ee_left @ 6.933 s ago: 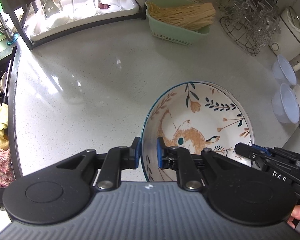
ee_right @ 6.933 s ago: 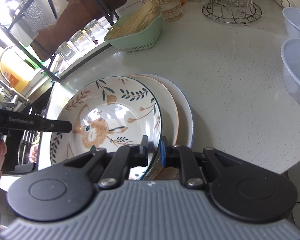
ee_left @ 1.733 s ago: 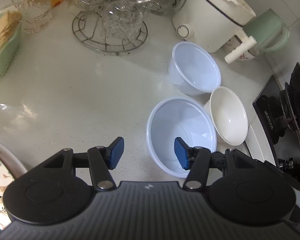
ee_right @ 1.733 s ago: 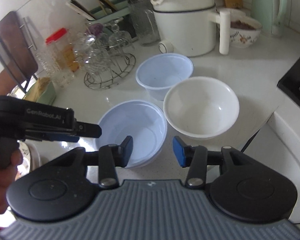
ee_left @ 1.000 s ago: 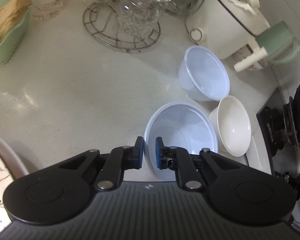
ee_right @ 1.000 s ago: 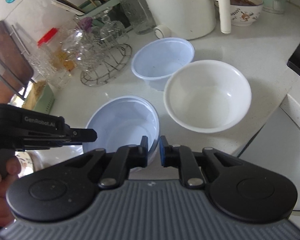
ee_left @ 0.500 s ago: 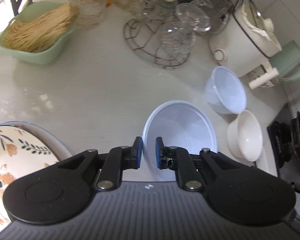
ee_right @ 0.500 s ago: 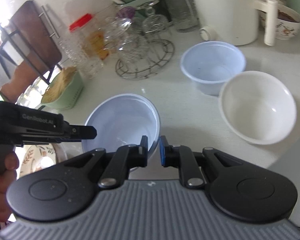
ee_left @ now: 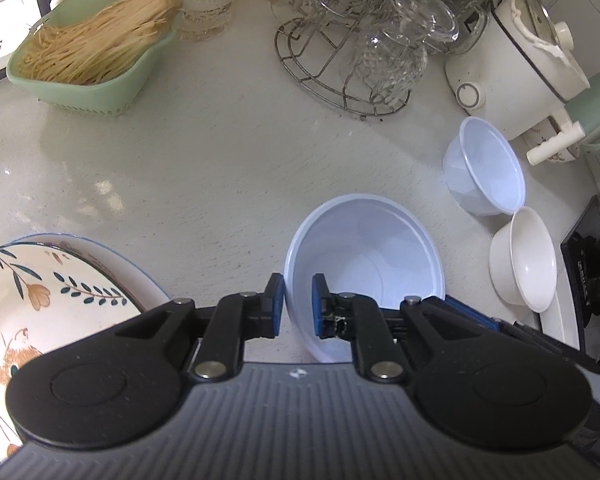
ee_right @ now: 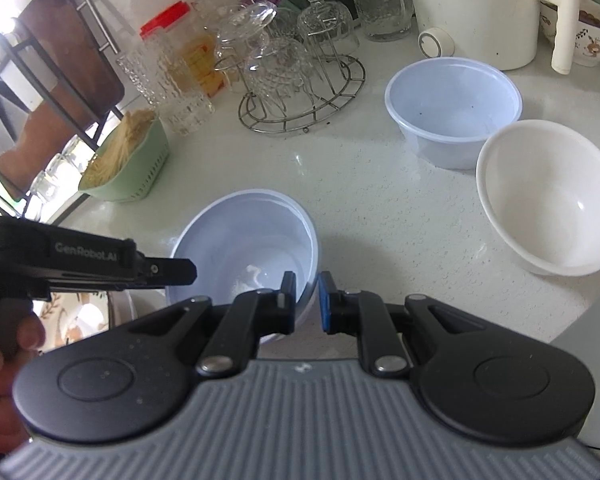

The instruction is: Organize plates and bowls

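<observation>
Up close in the left wrist view, the left gripper pinches the near rim of a pale blue plastic bowl, one pad inside the wall and one outside; the bowl is empty and sits over the white counter between the patterned plate stack at the left edge and two more bowls at the right. Those two are a second pale blue bowl and a white bowl, both empty and touching each other. Further back, a green basket holds a bundle of pale sticks, and a wire rack carries upturned glasses. From the right wrist view, the right gripper clamps the opposite rim of the same held bowl, its pads pressed on the wall. Three bowls show here as well: the held one, the blue one and the white one. A hand grips the left tool at the left edge.
</observation>
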The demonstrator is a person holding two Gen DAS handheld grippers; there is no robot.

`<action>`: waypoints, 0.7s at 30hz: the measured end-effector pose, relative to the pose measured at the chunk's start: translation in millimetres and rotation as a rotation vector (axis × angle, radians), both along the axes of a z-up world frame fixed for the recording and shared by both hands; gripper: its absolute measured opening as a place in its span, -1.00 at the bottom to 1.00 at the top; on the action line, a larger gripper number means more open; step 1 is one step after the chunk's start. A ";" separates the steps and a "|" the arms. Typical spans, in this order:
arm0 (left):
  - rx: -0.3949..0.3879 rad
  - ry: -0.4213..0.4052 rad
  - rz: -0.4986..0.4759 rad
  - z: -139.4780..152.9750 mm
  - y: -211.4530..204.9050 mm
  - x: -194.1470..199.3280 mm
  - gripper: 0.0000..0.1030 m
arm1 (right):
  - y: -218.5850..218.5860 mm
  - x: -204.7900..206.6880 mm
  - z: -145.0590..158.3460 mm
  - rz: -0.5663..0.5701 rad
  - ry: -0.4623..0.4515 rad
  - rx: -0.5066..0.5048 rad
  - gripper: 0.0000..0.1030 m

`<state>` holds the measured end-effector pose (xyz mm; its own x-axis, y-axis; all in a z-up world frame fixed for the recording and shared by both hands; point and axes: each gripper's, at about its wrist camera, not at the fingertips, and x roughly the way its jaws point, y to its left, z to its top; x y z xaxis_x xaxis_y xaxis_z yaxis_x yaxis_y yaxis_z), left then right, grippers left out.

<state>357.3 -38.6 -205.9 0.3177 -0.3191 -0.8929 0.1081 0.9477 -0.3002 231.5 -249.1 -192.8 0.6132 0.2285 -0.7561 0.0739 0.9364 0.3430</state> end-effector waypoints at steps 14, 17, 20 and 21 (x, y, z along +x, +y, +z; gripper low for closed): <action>0.013 -0.098 0.019 40.5 7.8 -12.7 -0.41 | -13.6 -14.6 24.4 -0.049 -0.070 -0.005 -0.13; 0.012 -0.150 0.006 62.5 7.5 -20.1 -0.41 | -14.8 -19.3 38.3 -0.046 -0.110 -0.030 -0.13; 0.004 -0.190 0.001 81.5 10.3 -24.8 -0.41 | -16.9 -24.6 57.0 -0.044 -0.154 -0.044 -0.13; 0.003 -0.207 -0.001 87.8 10.8 -26.5 -0.41 | -17.4 -26.5 64.2 -0.042 -0.172 -0.049 -0.13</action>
<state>330.9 -27.8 -118.1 0.4941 -0.3173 -0.8094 0.1680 0.9483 -0.2692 204.9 -266.6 -128.6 0.7427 0.1651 -0.6489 0.0577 0.9498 0.3076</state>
